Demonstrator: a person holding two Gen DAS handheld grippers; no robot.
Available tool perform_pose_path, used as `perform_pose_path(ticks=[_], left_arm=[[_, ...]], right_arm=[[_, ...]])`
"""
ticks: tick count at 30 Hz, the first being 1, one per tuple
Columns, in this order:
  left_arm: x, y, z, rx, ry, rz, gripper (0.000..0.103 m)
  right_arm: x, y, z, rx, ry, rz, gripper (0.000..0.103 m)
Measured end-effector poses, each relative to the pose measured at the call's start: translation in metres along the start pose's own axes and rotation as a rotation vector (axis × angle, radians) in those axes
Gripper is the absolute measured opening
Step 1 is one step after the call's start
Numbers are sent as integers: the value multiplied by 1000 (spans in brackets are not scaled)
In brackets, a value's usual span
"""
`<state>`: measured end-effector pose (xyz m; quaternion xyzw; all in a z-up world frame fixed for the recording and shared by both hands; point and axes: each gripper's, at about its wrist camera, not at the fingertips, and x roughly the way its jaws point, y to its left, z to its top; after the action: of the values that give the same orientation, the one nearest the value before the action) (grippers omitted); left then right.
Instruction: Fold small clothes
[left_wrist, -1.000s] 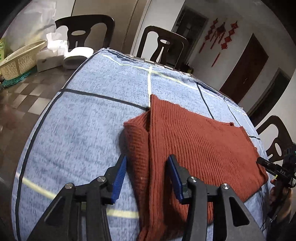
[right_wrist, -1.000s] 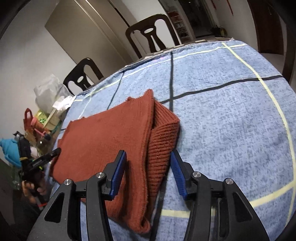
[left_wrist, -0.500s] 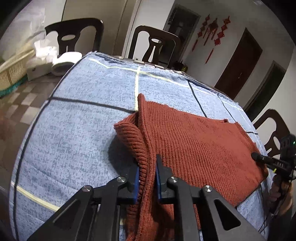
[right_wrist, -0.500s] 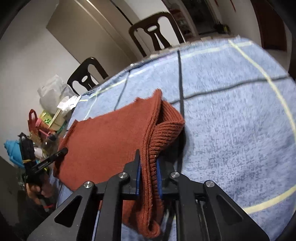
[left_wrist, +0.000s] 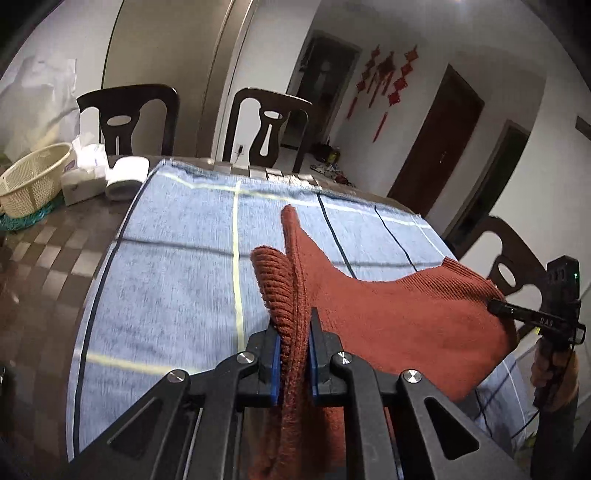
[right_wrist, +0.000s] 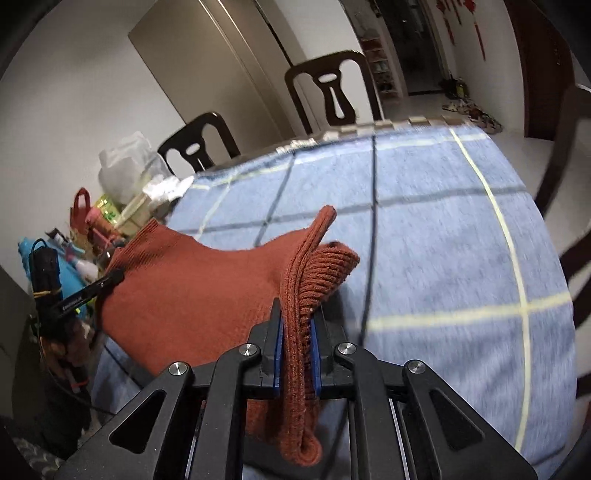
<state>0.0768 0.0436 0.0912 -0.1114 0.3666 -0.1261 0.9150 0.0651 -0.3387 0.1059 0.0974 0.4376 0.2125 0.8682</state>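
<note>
With both grippers (left_wrist: 293, 360) (right_wrist: 297, 356) freshly clamped on the sweater's (left_wrist: 399, 317) near edge, we should carry it level toward twelve o'clock.

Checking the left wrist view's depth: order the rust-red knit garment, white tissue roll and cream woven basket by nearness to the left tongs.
1. Rust-red knit garment, clamped in the left tongs.
2. White tissue roll, far left.
3. Cream woven basket, farther left, table edge.

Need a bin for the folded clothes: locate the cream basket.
Left wrist view, far left: cream basket on the bare tabletop beside the tissue pack, off the blue cloth.
</note>
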Motion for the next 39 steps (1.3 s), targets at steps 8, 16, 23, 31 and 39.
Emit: perform_pose_path(ticks=[8, 16, 23, 31, 39], left_arm=[[32, 26, -76, -51, 110, 38, 15], [7, 17, -72, -37, 69, 37, 25], [24, 22, -84, -41, 116, 63, 38], [29, 20, -77, -61, 92, 80, 39], [32, 16, -80, -49, 91, 96, 39]], right_arm=[[28, -40, -48, 120, 61, -48, 24], [-16, 23, -56, -90, -52, -139, 25], [43, 45, -74, -203, 52, -160, 25], [48, 78, -59, -260, -3, -144, 25], [93, 110, -60, -349, 48, -127, 25]])
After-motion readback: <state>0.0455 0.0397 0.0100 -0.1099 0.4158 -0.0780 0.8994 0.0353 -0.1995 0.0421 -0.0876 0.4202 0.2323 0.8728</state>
